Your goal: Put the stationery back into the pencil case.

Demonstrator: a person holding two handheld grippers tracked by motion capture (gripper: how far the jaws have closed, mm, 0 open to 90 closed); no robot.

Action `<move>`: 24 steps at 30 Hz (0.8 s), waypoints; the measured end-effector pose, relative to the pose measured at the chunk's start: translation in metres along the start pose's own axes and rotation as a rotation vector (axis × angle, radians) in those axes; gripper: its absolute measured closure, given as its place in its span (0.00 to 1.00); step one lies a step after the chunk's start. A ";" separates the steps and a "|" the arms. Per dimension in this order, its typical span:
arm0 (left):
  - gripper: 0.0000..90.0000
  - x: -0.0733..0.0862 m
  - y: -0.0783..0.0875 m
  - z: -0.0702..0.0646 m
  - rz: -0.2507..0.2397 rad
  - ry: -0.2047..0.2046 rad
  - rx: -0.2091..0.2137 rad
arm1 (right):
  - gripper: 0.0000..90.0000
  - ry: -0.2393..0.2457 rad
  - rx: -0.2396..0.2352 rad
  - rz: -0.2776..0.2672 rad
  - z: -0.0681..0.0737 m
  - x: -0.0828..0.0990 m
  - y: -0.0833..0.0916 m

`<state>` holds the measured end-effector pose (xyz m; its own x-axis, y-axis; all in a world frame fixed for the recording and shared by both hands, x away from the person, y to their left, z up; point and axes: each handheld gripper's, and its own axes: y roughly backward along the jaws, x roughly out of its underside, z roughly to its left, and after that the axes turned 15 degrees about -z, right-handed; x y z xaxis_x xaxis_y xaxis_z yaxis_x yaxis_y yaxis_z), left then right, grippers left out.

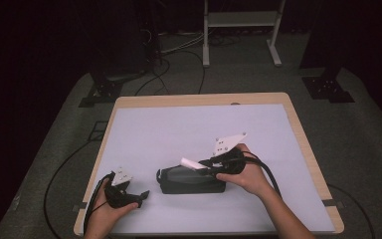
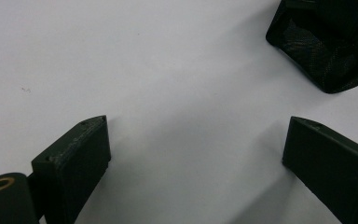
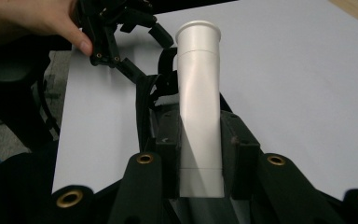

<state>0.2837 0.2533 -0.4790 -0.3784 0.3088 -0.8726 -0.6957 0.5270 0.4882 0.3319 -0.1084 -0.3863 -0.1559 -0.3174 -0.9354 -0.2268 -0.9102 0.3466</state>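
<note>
A black zip pouch (image 1: 191,181) lies on the white table mat (image 1: 189,124), near its front. My right gripper (image 1: 210,163) hovers over the pouch's right end, shut on a white tube (image 1: 191,163) that points left. In the right gripper view the tube (image 3: 199,93) stands between the two pads, capped end away from me, with the pouch's open zip edge (image 3: 144,107) beneath it. My left gripper (image 1: 140,196) rests on the mat to the left of the pouch, open with nothing between its fingers (image 2: 74,163). A corner of the pouch (image 2: 326,51) lies beyond them.
The wooden table edge (image 1: 306,149) frames the mat. Cables trail from both grippers off the table's front. The other hand and its gripper (image 3: 116,32) appear far off in the right gripper view. Behind the table are stands and floor cables (image 1: 164,64).
</note>
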 end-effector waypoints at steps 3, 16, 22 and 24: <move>0.07 0.000 0.000 0.000 0.000 0.000 0.000 | 0.78 0.010 -0.008 0.016 0.001 0.000 -0.006; 0.07 0.000 0.000 0.000 -0.003 0.002 -0.001 | 0.78 0.036 -0.020 0.108 0.000 0.007 -0.025; 0.07 0.000 0.000 0.000 -0.004 0.003 -0.001 | 0.78 0.035 -0.030 0.137 -0.001 0.011 -0.031; 0.07 0.000 0.000 0.000 -0.004 0.002 -0.001 | 0.78 0.041 -0.030 0.151 -0.002 0.013 -0.034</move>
<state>0.2837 0.2530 -0.4793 -0.3768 0.3047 -0.8747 -0.6980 0.5274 0.4844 0.3394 -0.0820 -0.4103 -0.1461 -0.4613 -0.8751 -0.1751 -0.8586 0.4818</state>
